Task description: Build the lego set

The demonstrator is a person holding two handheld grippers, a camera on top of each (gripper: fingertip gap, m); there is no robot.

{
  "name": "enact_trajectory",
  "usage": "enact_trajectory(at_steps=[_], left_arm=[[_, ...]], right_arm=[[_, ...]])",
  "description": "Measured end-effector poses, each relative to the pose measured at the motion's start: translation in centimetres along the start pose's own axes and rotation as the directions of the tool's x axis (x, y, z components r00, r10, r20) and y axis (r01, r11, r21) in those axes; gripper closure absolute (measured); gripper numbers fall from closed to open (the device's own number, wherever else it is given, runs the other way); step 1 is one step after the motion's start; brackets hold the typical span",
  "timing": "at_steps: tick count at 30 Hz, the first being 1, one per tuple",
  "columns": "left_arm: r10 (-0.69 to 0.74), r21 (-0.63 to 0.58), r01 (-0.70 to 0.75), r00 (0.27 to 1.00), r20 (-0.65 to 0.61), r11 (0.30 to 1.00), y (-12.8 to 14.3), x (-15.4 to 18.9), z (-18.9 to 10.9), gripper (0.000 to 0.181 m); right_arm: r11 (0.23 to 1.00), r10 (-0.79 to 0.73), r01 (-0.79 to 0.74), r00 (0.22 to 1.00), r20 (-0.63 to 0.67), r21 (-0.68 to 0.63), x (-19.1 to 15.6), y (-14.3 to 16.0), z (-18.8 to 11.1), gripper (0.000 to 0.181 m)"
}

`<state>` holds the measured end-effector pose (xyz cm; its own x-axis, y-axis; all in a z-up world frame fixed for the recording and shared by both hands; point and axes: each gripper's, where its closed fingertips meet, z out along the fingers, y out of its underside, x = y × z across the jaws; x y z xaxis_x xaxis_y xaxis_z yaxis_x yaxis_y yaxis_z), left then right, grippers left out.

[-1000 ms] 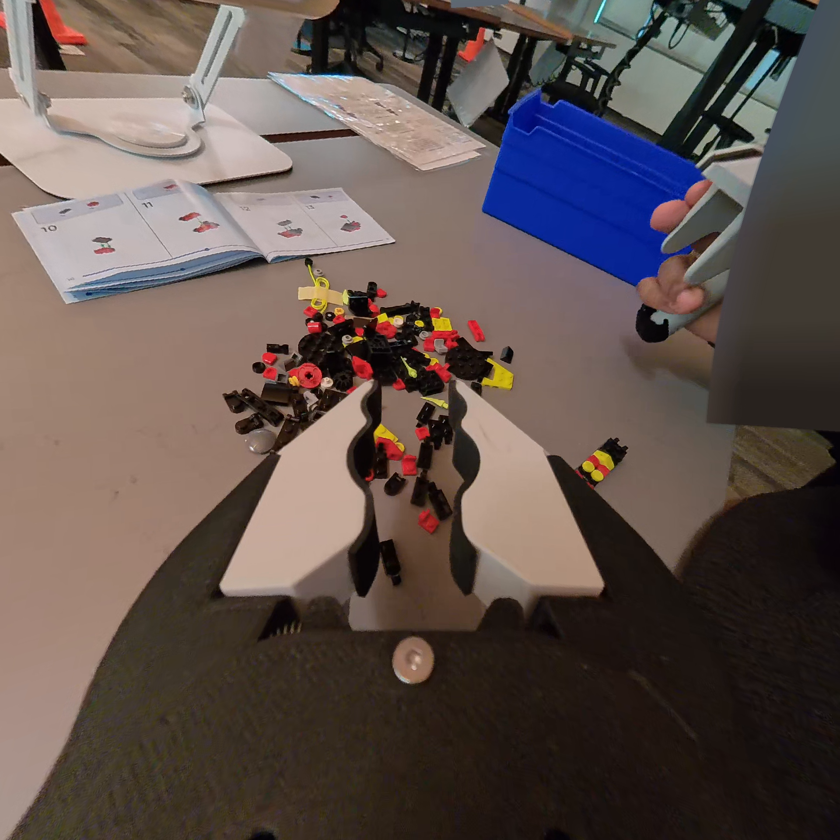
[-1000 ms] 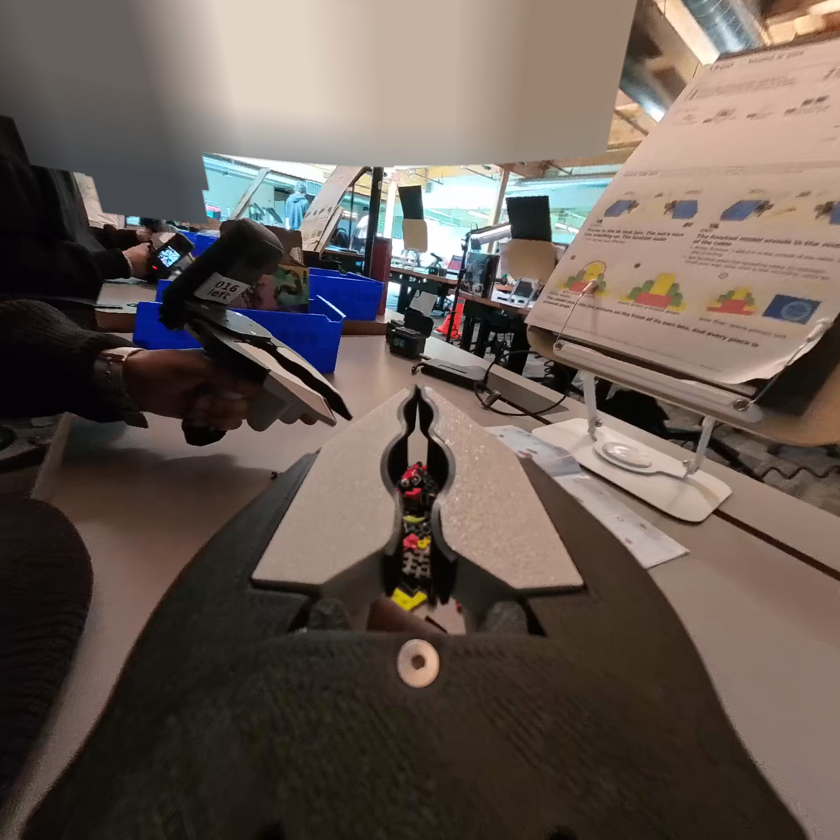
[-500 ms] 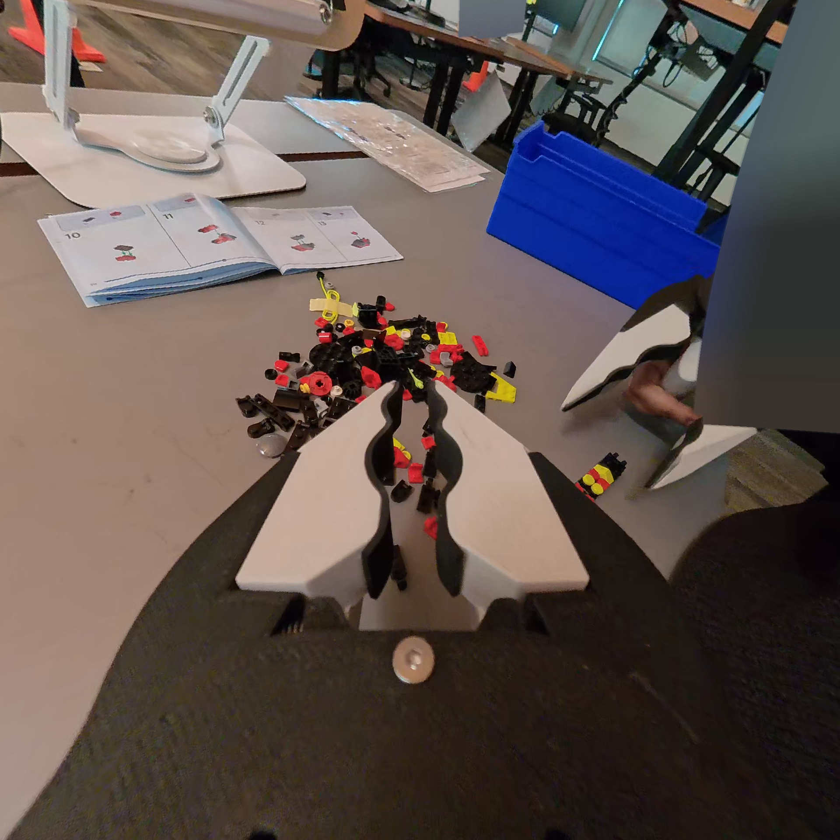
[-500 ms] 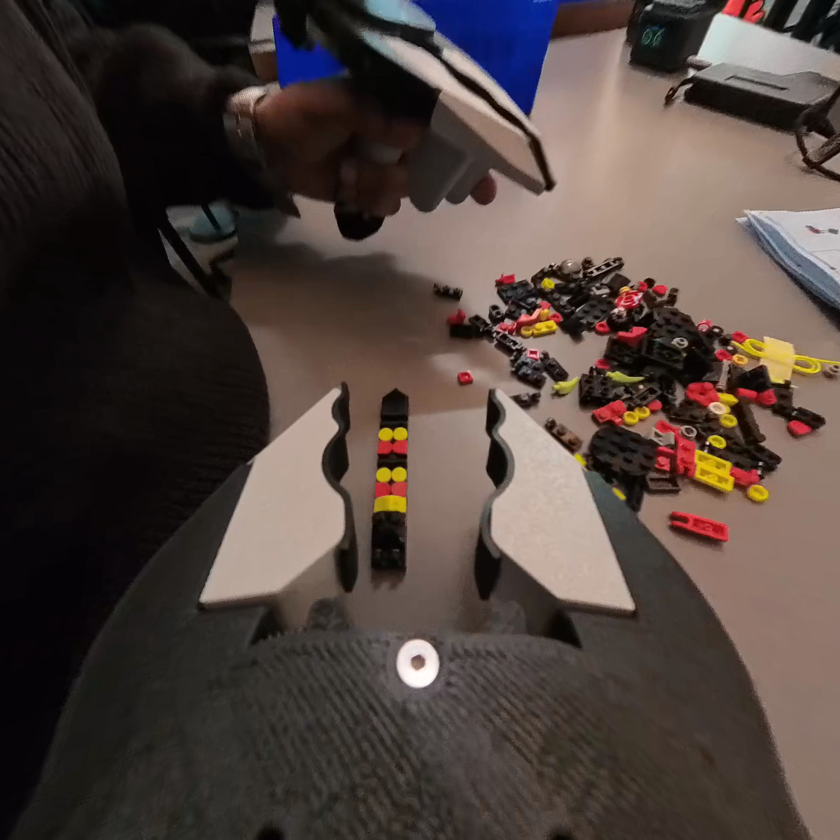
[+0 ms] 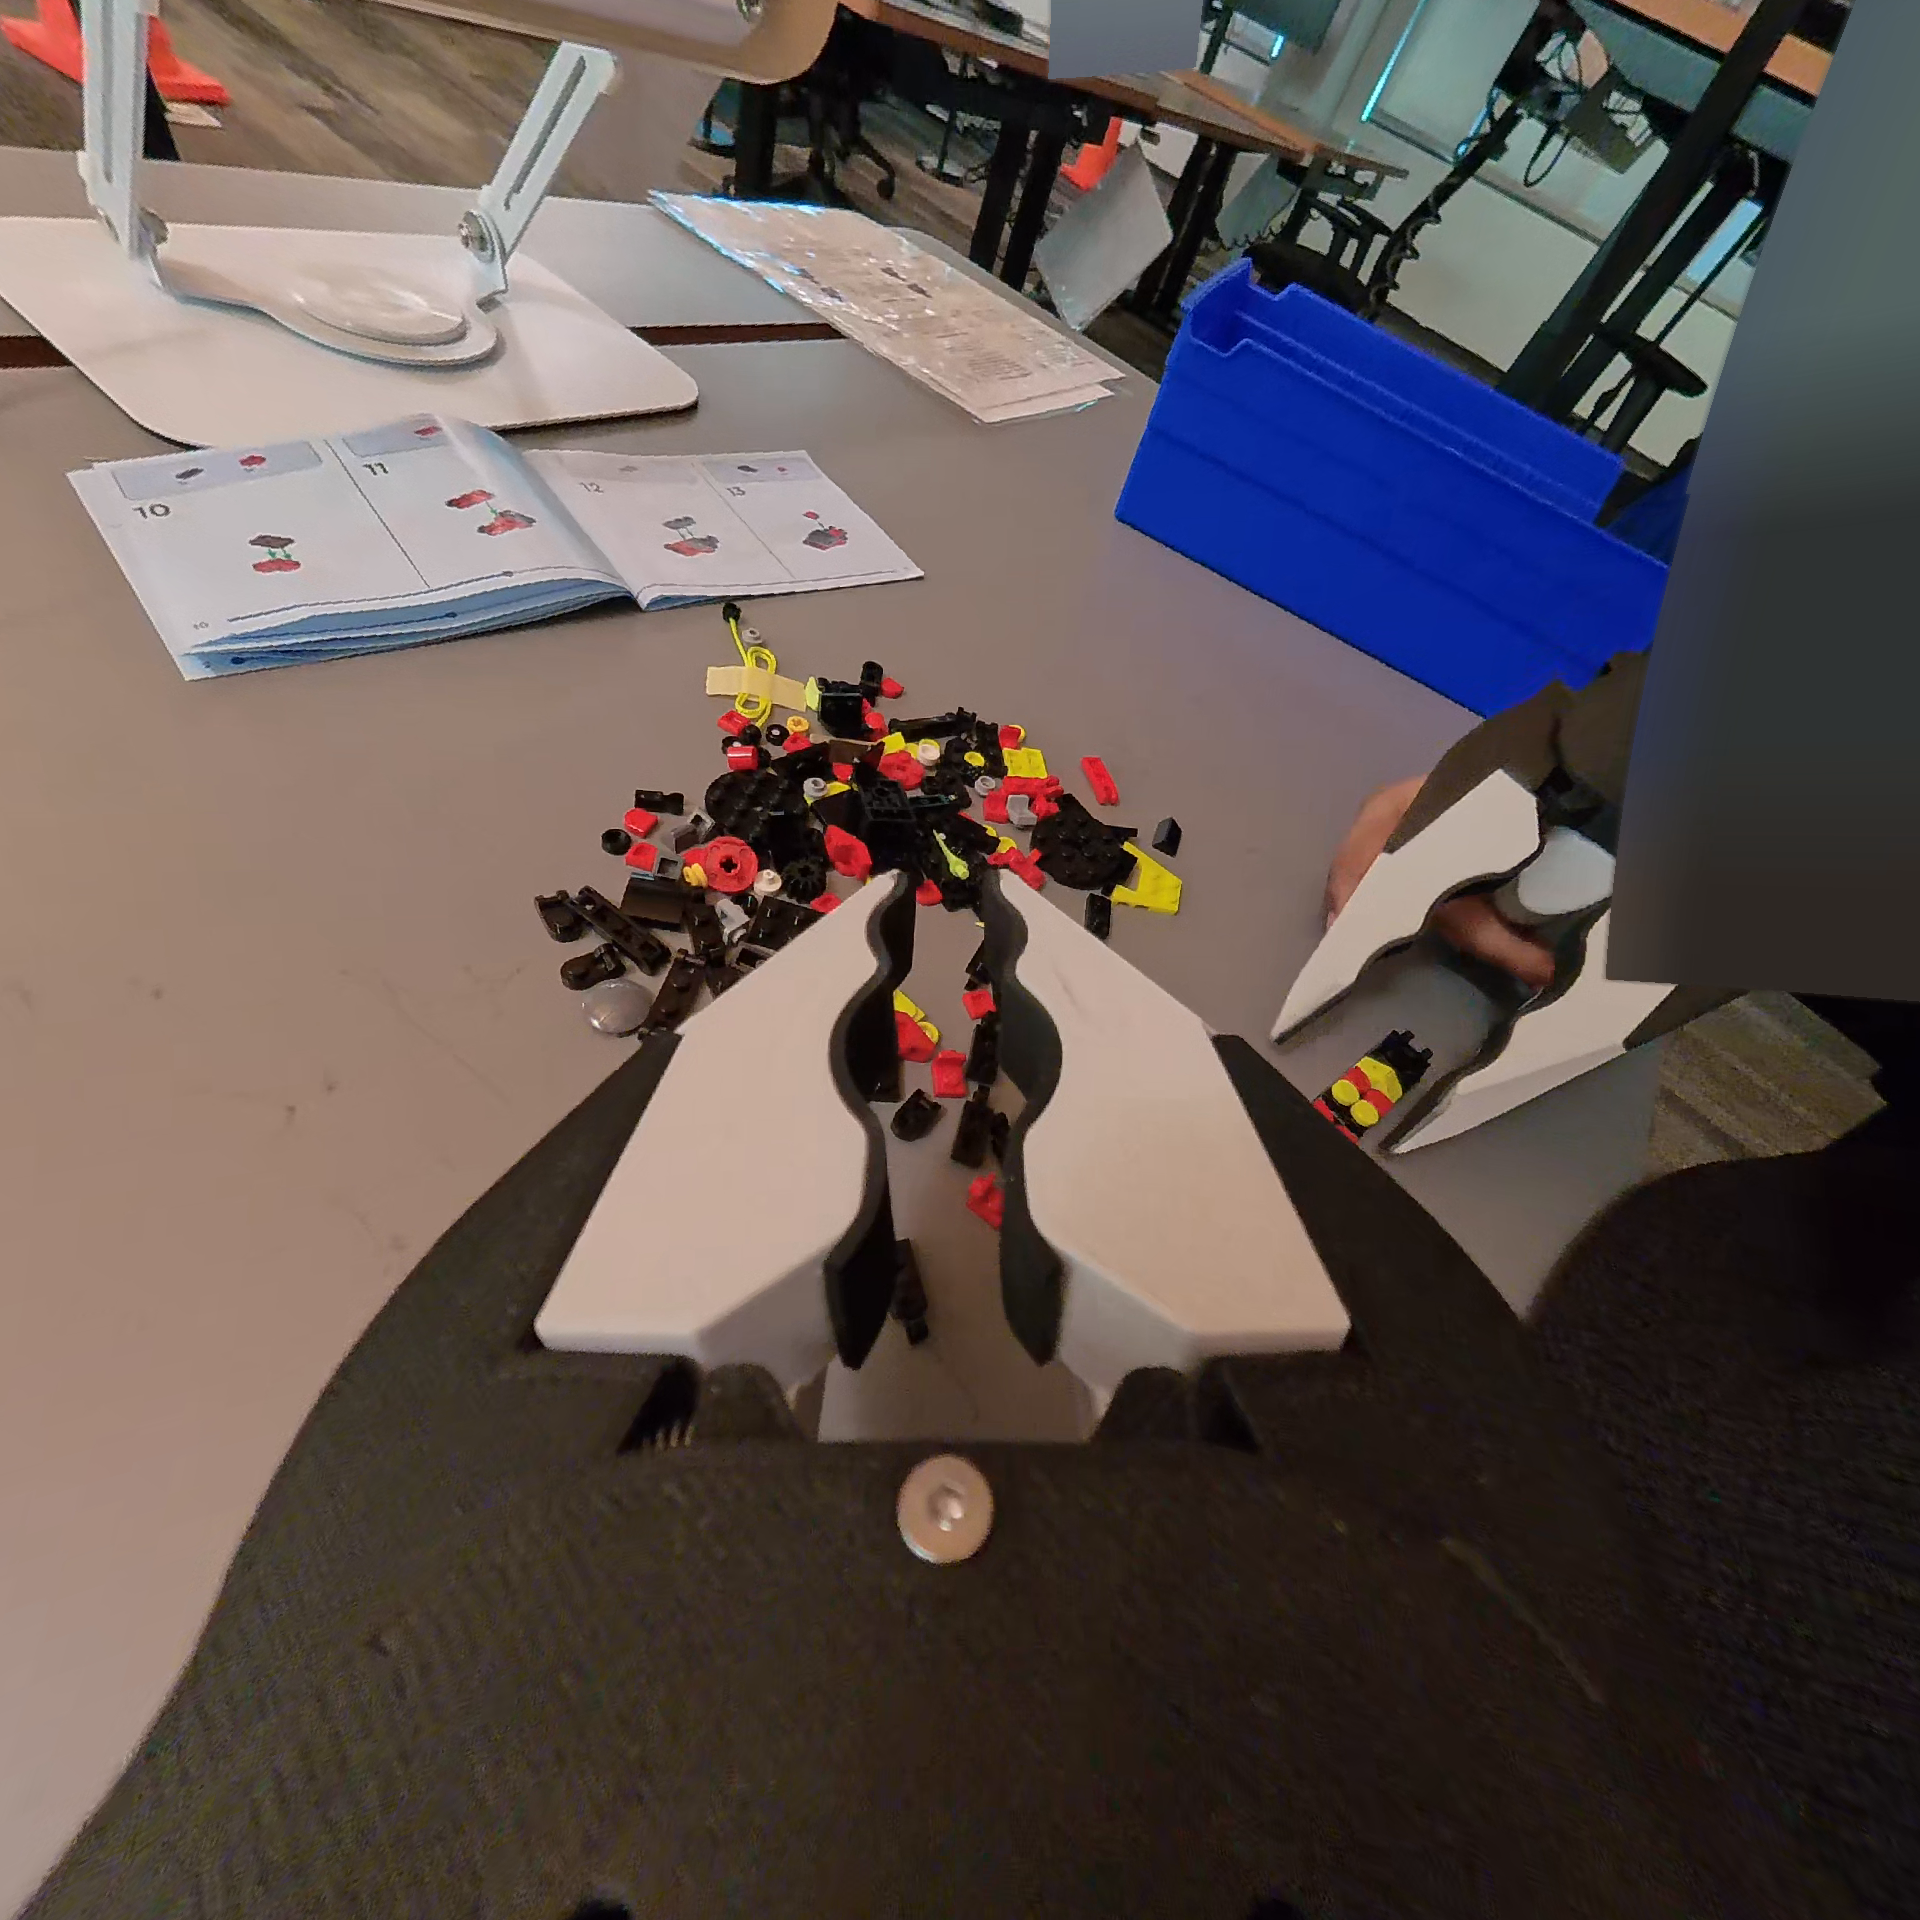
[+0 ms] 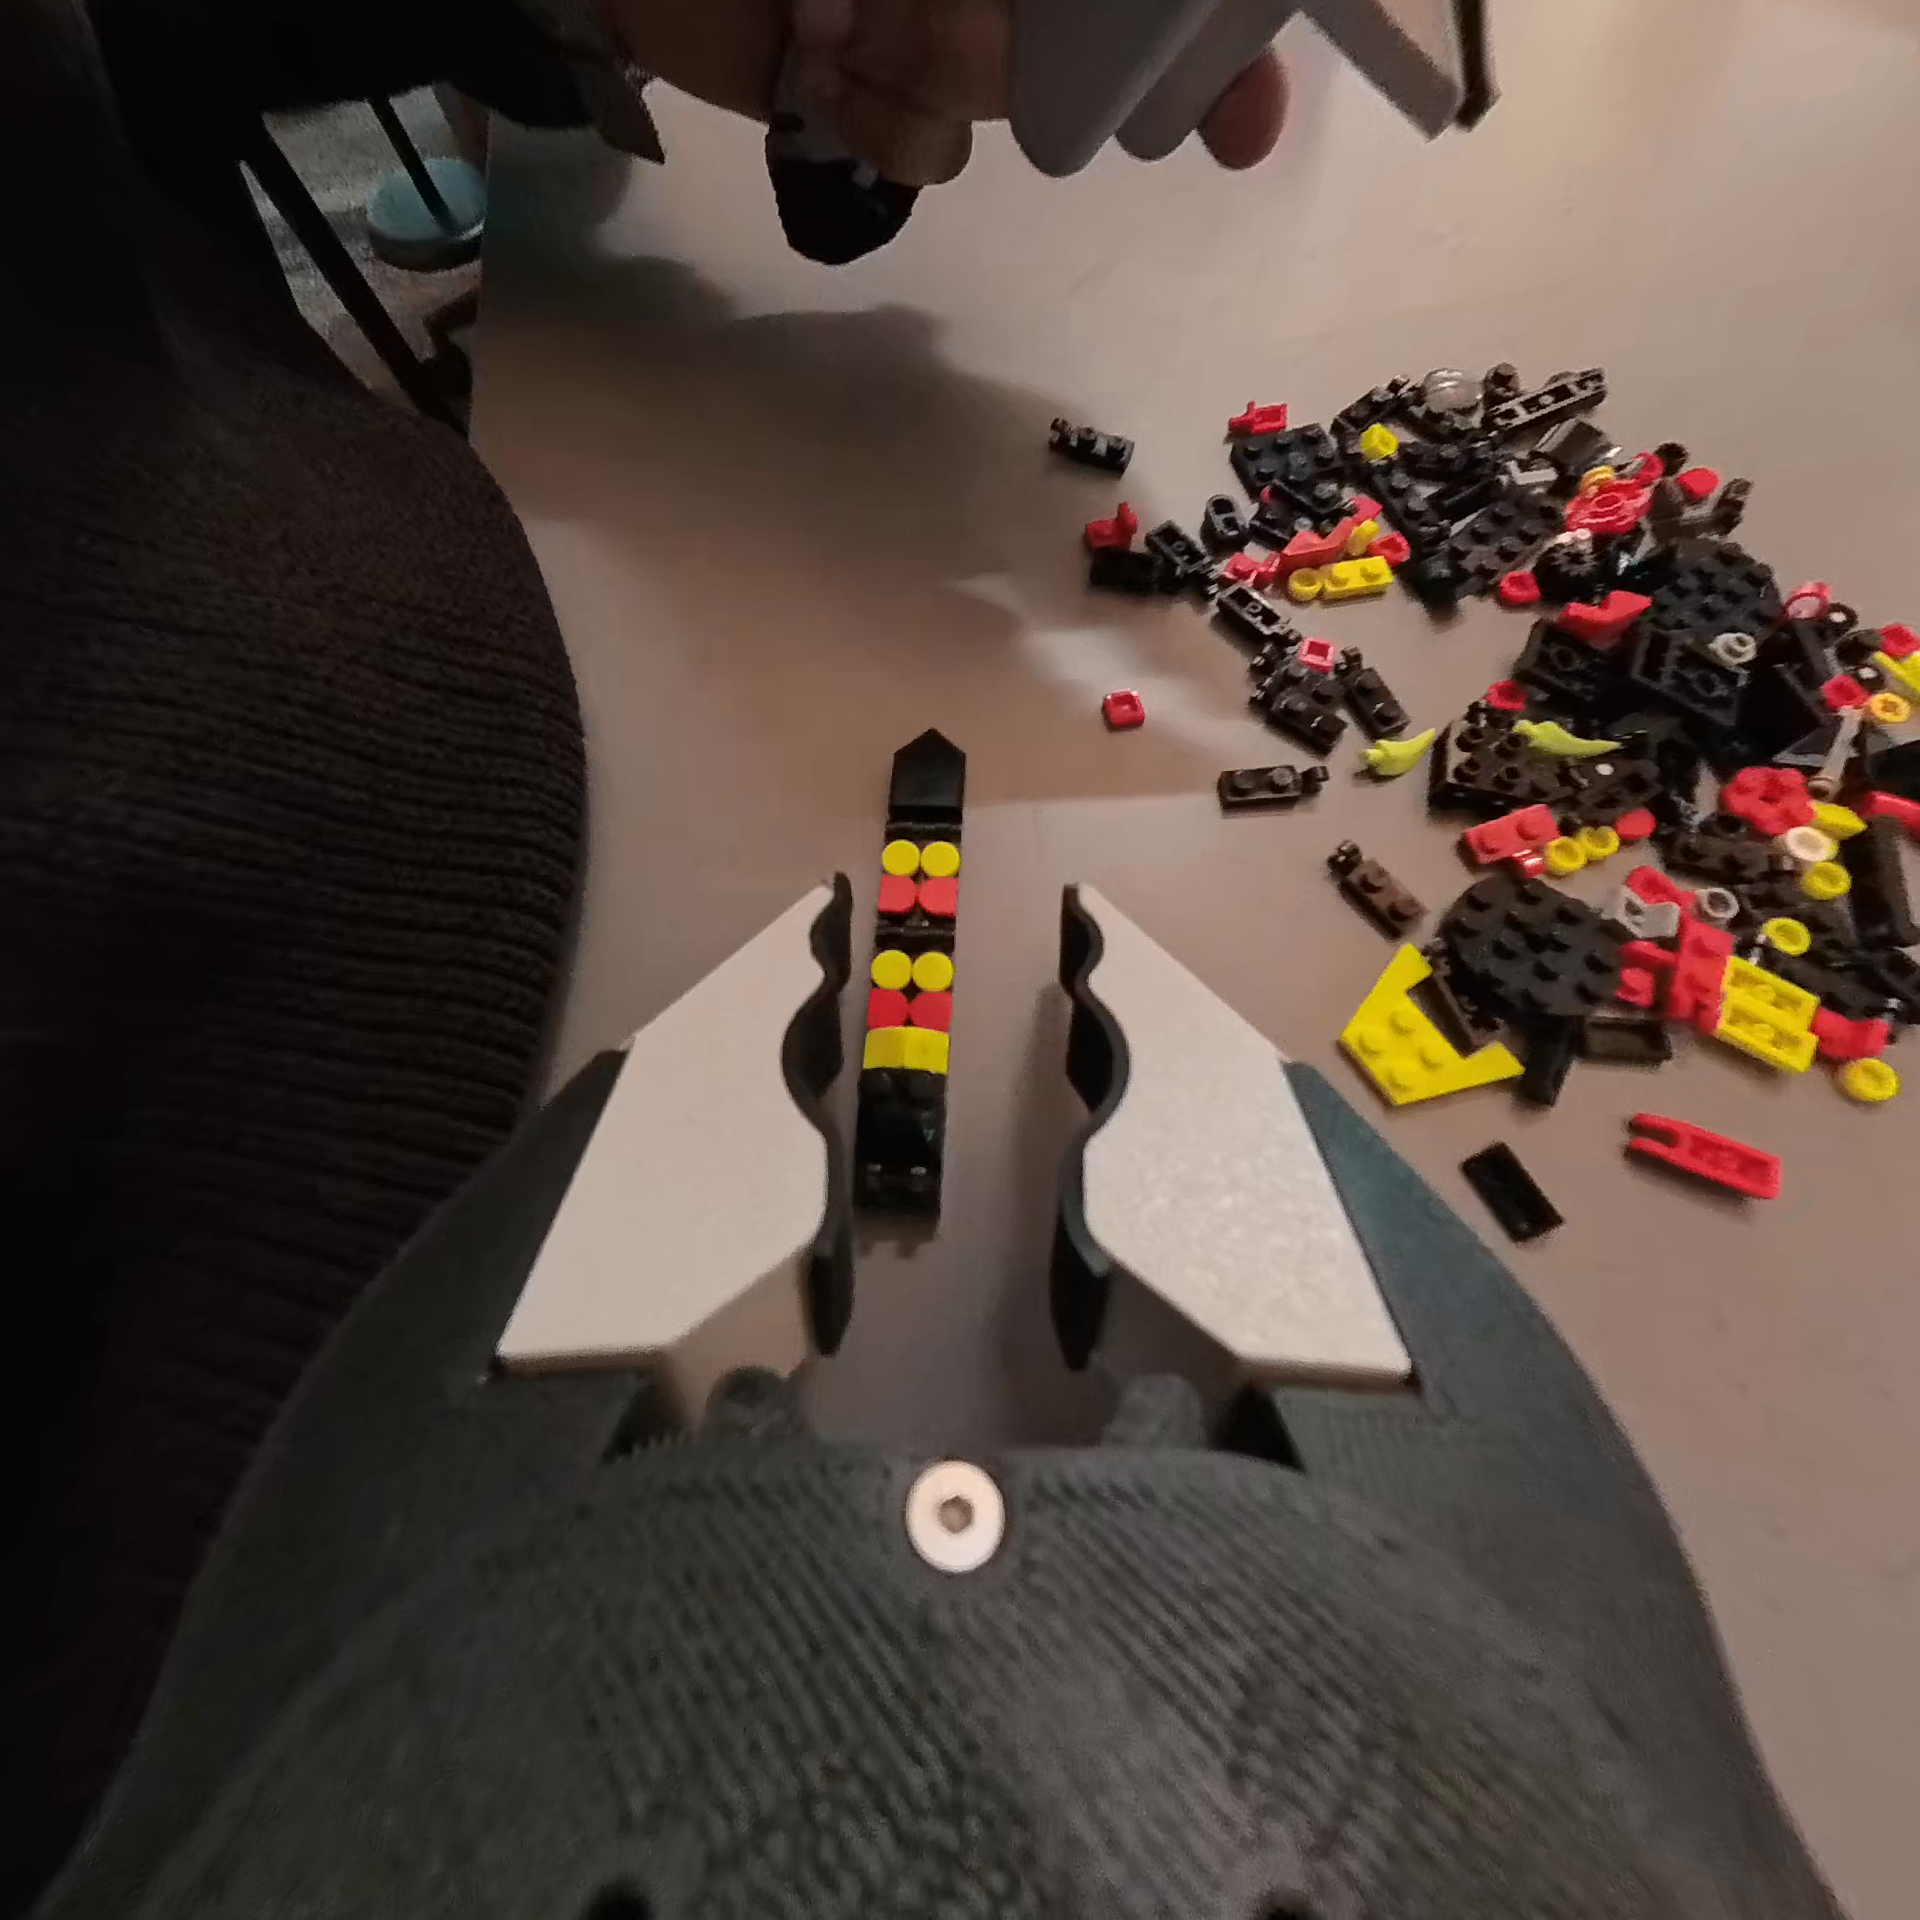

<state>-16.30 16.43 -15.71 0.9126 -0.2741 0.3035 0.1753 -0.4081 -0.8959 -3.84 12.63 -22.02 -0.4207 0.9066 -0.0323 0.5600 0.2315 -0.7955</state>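
Observation:
A pile of loose black, red and yellow lego pieces (image 5: 894, 810) lies on the grey table (image 5: 260, 935); it also shows in the right wrist view (image 6: 1610, 727). My left gripper (image 5: 948, 894) hovers over the pile's near edge, jaws a narrow gap apart and empty. It shows at the top of the right wrist view (image 6: 1247, 62), held by a hand. A built black strip with yellow and red studs (image 6: 914, 987) lies flat on the table between the fingers of my open right gripper (image 6: 956, 894), closer to the left finger. The left wrist view shows that strip (image 5: 1371, 1081) and the right gripper (image 5: 1455, 987).
An open instruction booklet (image 5: 468, 540) lies beyond the pile, with a white stand base (image 5: 312, 322) and a clear plastic bag (image 5: 894, 301) behind it. A blue bin (image 5: 1382, 520) stands at the far right. A dark sleeve (image 6: 260, 727) covers the near table edge. About 15 centimetres separates my left fingertips from my right.
My right gripper came down from a raised pose, shut on the strip, and opened; the strip now lies on the table. My left gripper's jaws have narrowed over the pile.

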Motion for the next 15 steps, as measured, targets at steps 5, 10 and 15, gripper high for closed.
enact_trajectory(at_steps=[5, 10, 15], left_arm=[[0.005, 0.015, -0.005, 1.0, 0.003, 1.0, -0.3, 0.0, -0.1, 0.172], [0.013, 0.009, -0.013, 1.0, 0.001, 1.0, -0.2, 0.2, -0.1, 0.172], [0.016, 0.004, -0.016, 1.0, -0.002, 1.0, -0.1, 0.2, -0.1, 0.171]], right_arm=[[0.998, -0.004, 0.006, 0.999, 0.039, -0.055, -0.7, 0.9, 0.4, 0.15], [0.997, -0.029, 0.035, 0.996, 0.082, -0.072, -1.7, 1.3, 0.5, 0.163], [0.994, -0.069, 0.083, 0.981, 0.183, -0.073, -3.6, 1.4, 0.4, 0.166]])
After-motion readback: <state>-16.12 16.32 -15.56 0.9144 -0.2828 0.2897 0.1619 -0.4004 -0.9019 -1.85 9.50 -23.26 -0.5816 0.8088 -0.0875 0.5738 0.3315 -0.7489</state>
